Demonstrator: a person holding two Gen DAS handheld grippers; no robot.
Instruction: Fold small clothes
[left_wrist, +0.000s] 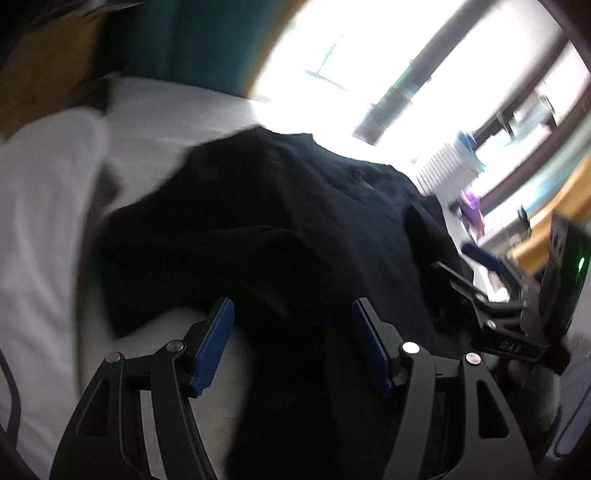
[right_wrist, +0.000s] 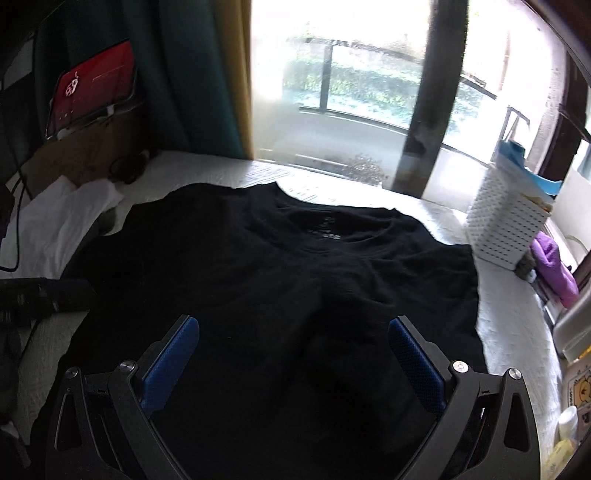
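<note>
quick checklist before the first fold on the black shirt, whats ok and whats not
1. Black t-shirt lies on the white bed cover, collar toward the window: ok.
2. Shirt smooth: not ok, a raised fold sits near its middle.
3. Left gripper open, nothing between its fingers: ok.
4. Right gripper open, over the shirt's near part: ok.
5. Whether either gripper touches the cloth: cannot tell.
6. White basket stands just off the shirt's right edge, close to a fold there: not ok.
</note>
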